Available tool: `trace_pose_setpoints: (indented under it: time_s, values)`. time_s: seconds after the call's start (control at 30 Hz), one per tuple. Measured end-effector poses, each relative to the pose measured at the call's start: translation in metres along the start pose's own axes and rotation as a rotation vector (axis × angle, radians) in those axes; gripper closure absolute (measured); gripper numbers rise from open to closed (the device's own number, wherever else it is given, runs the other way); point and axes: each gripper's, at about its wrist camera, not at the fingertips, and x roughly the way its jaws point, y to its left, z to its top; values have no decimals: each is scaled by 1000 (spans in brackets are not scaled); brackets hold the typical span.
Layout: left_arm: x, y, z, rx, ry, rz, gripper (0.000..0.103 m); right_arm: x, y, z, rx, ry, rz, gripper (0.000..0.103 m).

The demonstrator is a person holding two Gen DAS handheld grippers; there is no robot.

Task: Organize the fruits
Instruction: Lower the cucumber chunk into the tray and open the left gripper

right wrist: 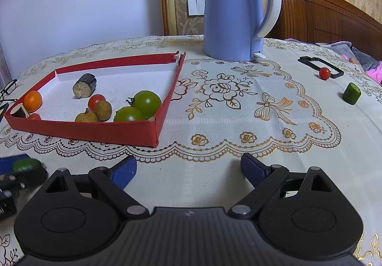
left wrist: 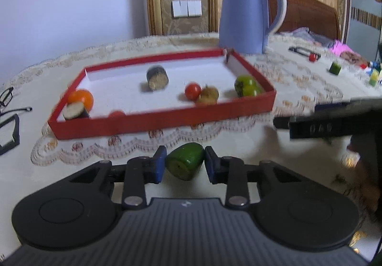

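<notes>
My left gripper [left wrist: 184, 164] is shut on a green cucumber chunk [left wrist: 185, 163], held in front of the red tray [left wrist: 162, 120]. The tray holds an orange [left wrist: 82, 98], a red cherry tomato [left wrist: 192, 91], longans [left wrist: 208, 94], green tomatoes [left wrist: 247, 85], a dark chunk [left wrist: 157, 77] and an eggplant piece [left wrist: 74, 110]. My right gripper [right wrist: 188, 170] is open and empty over the tablecloth, right of the tray [right wrist: 83, 130]. A loose cherry tomato [right wrist: 324, 73] and a cucumber piece [right wrist: 351, 93] lie at the far right. The left gripper shows blurred in the right wrist view [right wrist: 21, 170].
A blue kettle [right wrist: 235, 10] stands behind the tray. A black frame [right wrist: 321, 65] lies by the loose tomato. Glasses [left wrist: 6, 96] and a black frame [left wrist: 9, 134] lie to the tray's left. Small coloured items [left wrist: 373, 75] sit at the far right edge.
</notes>
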Motion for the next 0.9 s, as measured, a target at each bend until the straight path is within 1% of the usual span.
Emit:
trace_pose_setpoints:
  time_s: [0.17,0.23,0.3,0.4,0.5,0.6,0.7,0.8,0.9]
  values:
    - [1,14,29,-51,-59,36,72,0,0,0,1,0,0,9]
    - [11,22,42,-75,-75,74,72,0,0,0,3,-1,2,9]
    - [25,28,52,-87,-75,121,72,-1,-1,0,4,-1,3,9]
    - [54,37,63,-113,-42,189,72,-1,-1,0,5,-1,3,9]
    - [79,46,64,-143,-6,234,72,-1,-1,0,5,-1,3,9]
    - [91,51,62,-174,6,249,72,-1,-1,0,5,-1,4,9]
    - [100,50,60,-156,14,296,72,-1,-1,0,5,-1,3,9]
    - [105,51,59,-171,30,298,72,-1,0,0,4,-1,2,9]
    - [108,52,58,-174,20,309,72,-1,0,0,4,-1,2,9]
